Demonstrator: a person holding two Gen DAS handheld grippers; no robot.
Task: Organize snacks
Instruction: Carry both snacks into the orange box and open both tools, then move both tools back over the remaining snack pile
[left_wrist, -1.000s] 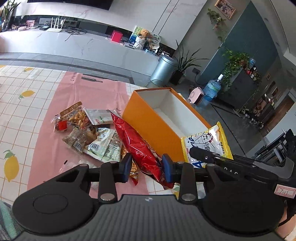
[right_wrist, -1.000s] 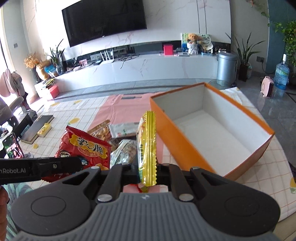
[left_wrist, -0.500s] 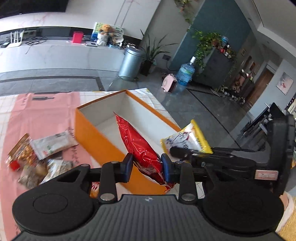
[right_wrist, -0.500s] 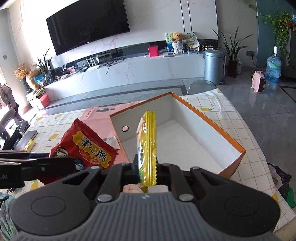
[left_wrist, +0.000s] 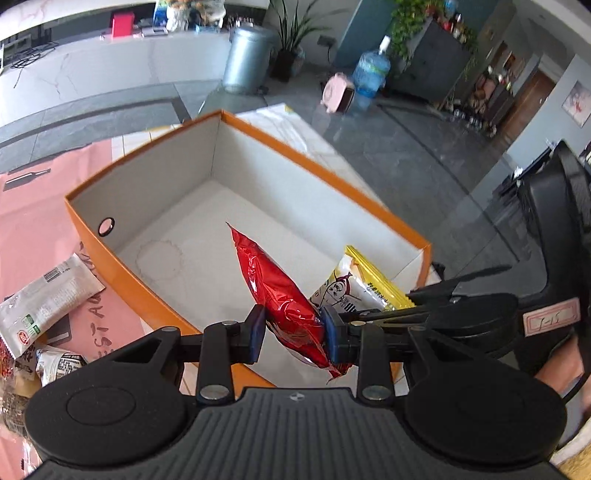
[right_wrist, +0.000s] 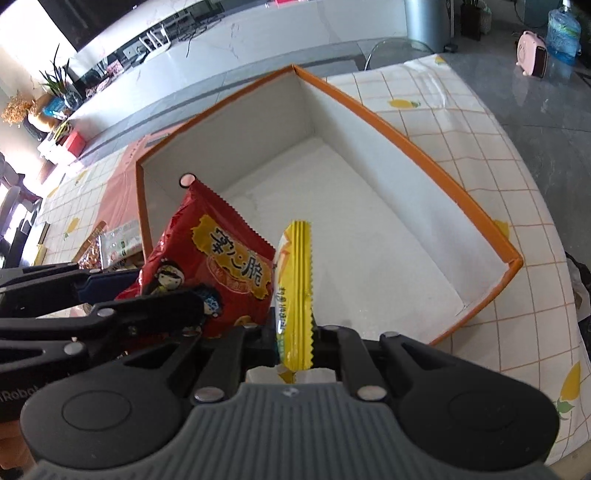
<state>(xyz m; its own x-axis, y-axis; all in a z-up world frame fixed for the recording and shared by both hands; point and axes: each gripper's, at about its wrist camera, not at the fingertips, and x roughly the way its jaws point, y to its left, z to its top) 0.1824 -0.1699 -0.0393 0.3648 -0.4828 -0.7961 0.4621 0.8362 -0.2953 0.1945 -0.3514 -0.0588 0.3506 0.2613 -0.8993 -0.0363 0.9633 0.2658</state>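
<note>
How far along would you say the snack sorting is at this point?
Nothing lies in the orange box yet. In hand: the left gripper holds a red bag and the right gripper a yellow packet, both over the box. Left: releasing these, then the packets on the pink mat.

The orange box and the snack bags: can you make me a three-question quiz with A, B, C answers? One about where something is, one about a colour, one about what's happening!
1. Where is the red snack bag?
A. On the floor
B. Held over the orange box
C. On the pink mat

2. What colour is the bag in the right gripper?
A. Yellow
B. Blue
C. Green

3. What is inside the box?
A. Many snacks
B. A bottle
C. Nothing resting on its floor

Answers: B, the left gripper pinches it above the box; A, the yellow snack bag stands between its fingers; C, the white floor looks bare.
</note>
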